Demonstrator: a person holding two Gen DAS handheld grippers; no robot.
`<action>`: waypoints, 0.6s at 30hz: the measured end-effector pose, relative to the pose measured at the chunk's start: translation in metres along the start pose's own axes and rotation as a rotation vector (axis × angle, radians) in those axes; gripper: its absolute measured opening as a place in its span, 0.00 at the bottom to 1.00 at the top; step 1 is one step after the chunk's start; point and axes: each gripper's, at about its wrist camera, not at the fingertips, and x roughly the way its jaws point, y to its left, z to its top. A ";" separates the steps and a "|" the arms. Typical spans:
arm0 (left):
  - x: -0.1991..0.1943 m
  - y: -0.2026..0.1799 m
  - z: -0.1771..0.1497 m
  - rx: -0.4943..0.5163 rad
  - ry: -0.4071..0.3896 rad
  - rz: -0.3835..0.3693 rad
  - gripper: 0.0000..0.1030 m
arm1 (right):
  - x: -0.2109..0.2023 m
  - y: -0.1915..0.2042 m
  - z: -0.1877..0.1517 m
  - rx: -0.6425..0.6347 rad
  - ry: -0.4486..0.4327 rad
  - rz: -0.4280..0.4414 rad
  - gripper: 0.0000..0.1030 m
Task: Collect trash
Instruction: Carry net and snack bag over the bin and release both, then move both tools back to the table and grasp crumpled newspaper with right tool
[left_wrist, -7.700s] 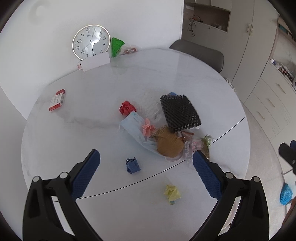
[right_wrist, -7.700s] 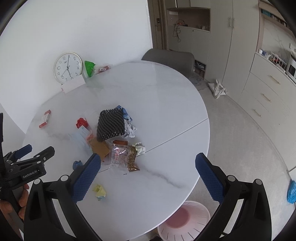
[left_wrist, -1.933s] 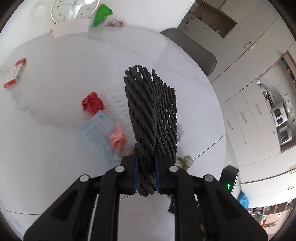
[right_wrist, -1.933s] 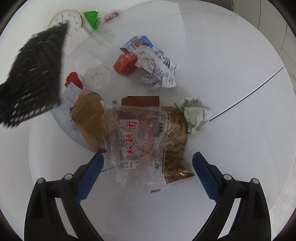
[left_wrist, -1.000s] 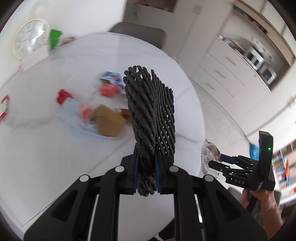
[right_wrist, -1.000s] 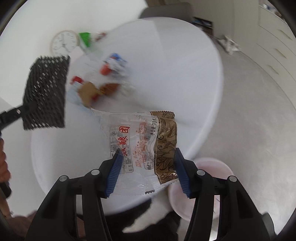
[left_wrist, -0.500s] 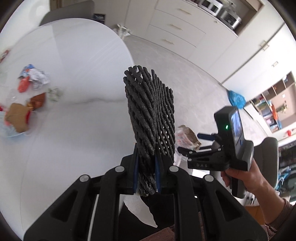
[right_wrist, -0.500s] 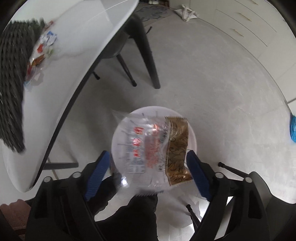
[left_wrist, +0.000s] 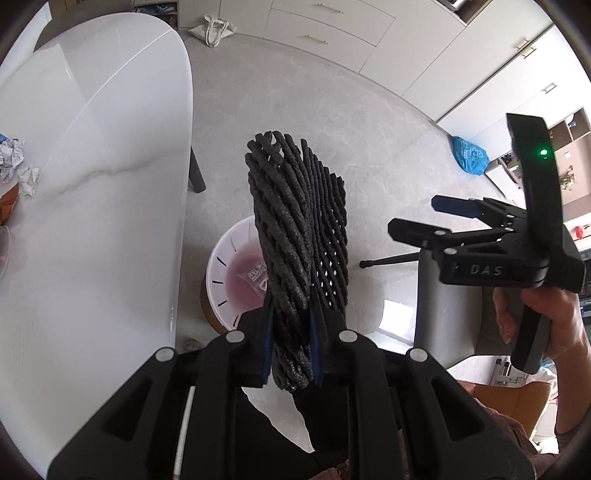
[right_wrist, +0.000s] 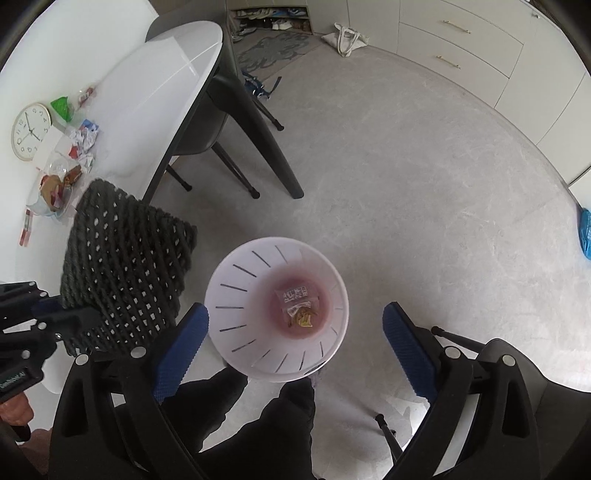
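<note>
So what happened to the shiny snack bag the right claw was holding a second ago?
The right gripper let it go: its fingers are spread wide and the snack wrapper now lies at the bottom of the white bin. The left gripper swung away from the table toward the bin. It still clamps the black foam net. The other trash stays on the table.

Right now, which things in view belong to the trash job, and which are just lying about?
Job:
- black foam mesh, clamped in left hand-held gripper
- wrappers in white bin
- open right hand-held gripper
- table litter

Lying about:
- wall clock
- tote bag
- chair
</note>
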 end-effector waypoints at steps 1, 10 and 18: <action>0.001 0.001 0.000 -0.004 0.002 0.001 0.27 | -0.001 -0.001 0.001 0.001 -0.005 -0.001 0.92; -0.022 -0.005 0.002 -0.018 -0.037 0.080 0.88 | -0.009 -0.006 0.006 -0.001 -0.039 -0.017 0.92; -0.033 0.003 -0.001 -0.077 -0.058 0.078 0.89 | -0.011 0.001 0.009 -0.015 -0.050 -0.016 0.92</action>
